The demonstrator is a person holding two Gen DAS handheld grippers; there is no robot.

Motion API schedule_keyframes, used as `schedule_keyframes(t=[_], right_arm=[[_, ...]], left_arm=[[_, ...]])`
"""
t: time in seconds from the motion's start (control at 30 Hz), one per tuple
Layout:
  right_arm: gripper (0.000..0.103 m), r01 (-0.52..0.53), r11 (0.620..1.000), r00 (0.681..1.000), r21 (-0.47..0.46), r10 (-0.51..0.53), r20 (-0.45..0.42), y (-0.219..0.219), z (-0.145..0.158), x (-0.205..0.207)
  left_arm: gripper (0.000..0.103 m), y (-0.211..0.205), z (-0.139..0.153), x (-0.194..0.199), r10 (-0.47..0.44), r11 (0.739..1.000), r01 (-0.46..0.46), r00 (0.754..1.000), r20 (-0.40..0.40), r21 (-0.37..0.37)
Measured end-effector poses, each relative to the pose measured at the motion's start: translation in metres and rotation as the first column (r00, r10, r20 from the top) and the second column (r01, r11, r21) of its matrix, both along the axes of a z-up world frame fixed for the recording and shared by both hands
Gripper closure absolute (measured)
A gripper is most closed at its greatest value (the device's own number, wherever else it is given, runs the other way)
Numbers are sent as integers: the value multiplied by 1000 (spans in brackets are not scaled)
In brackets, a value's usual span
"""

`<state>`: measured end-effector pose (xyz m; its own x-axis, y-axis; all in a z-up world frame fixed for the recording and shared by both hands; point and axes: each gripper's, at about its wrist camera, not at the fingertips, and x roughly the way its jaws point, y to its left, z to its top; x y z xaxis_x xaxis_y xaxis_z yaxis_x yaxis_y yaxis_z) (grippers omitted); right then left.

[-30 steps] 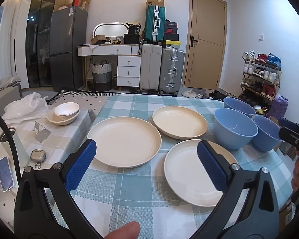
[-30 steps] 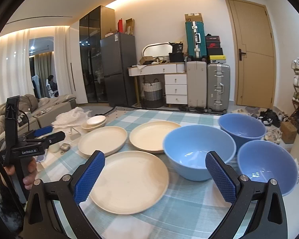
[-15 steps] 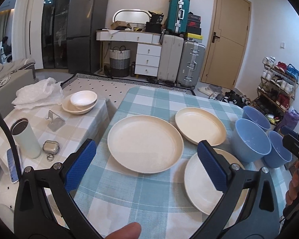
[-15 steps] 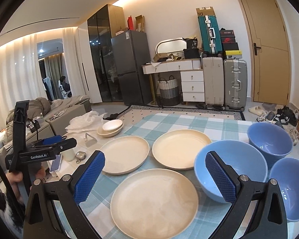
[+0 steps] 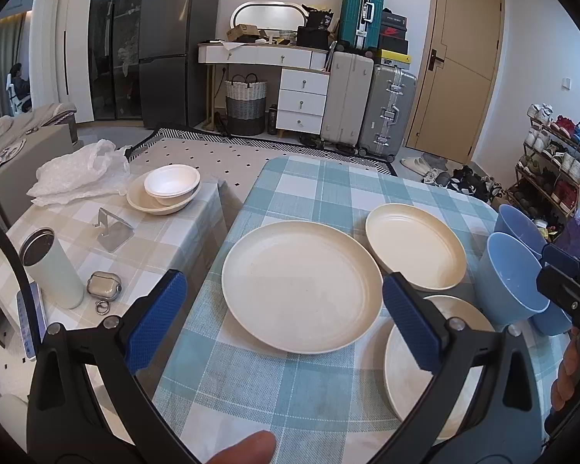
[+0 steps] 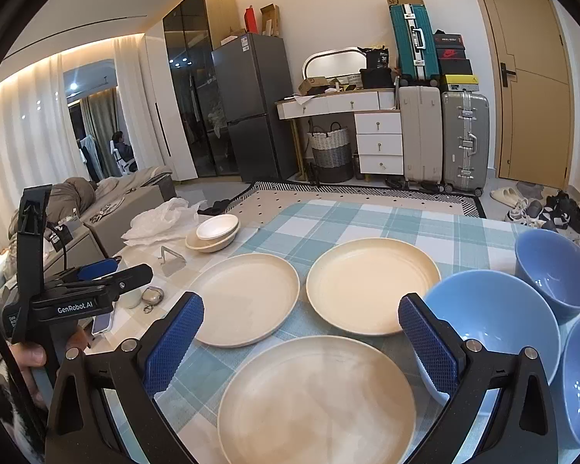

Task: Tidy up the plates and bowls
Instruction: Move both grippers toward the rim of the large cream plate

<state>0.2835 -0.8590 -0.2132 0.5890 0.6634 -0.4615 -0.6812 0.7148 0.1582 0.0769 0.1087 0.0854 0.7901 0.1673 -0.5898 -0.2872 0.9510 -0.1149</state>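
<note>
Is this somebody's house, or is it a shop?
Most likely a lived-in home, a living and dining room. A tall dark grey fridge stands by the wall, a wooden shoe rack full of trainers sits near the tan door, and cream round plates lie on a blue checked tablecloth.

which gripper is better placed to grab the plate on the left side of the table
Left. The left gripper is open with the left plate framed between its fingers; the right gripper faces the near plate instead.

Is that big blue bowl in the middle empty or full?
Empty: the right wrist view looks into the big blue bowl and shows only bare blue inside.
</note>
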Motion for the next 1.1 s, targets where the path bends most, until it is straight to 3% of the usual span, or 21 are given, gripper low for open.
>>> schedule_keyframes(t=[0.33,0.57,0.8,1.1], right_arm=[[0,-33,999,998,-43,31,-49,39,-11,25],[0,-31,997,995,-72,24,-96,62,-27,41],[0,-39,997,987,-74,27,-156,82,-44,56],[0,-92,986,979,-140,64,-196,119,-68,68]], left_arm=[[2,30,-25,27,53,998,-53,997,-51,-12],[2,54,-47,37,73,995,-79,993,-90,-61],[2,69,-64,43,84,993,-94,988,-129,-72],[2,79,-91,56,80,992,-98,977,-197,-82]])
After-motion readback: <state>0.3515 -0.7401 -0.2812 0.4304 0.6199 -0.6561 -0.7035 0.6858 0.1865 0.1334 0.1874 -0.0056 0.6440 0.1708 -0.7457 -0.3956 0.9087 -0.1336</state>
